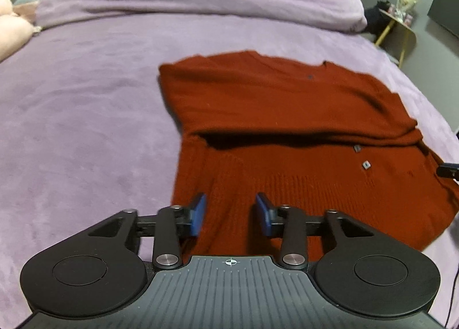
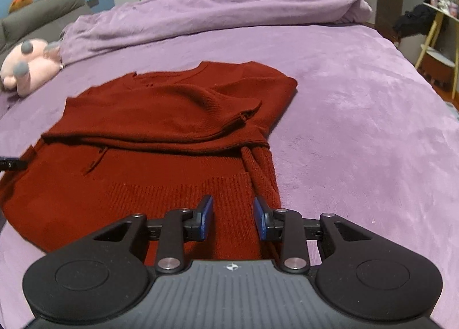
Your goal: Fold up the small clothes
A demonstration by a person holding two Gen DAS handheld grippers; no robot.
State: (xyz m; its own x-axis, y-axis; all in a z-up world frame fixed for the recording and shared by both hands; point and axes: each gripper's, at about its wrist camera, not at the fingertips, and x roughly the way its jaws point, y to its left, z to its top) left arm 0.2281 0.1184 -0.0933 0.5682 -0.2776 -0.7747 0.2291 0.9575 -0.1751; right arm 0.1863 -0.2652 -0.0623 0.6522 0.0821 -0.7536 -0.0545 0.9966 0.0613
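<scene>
Item: red knit sweater (image 1: 275, 116), partly folded, flat on my purple bedspread (image 1: 86, 116). My left gripper (image 1: 231, 215): jaws apart, empty, over the hem's left corner. My right gripper (image 2: 233, 218): jaws apart, empty, over the right hem.

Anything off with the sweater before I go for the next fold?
Slightly. The rust-red knit sweater lies on the purple fleece bedspread with its folded-in sleeves bunched and ridged across the middle rather than flat, and a ribbed cuff trails toward the hem. No damage visible. Both grippers' jaws stand open above the hem.
</scene>
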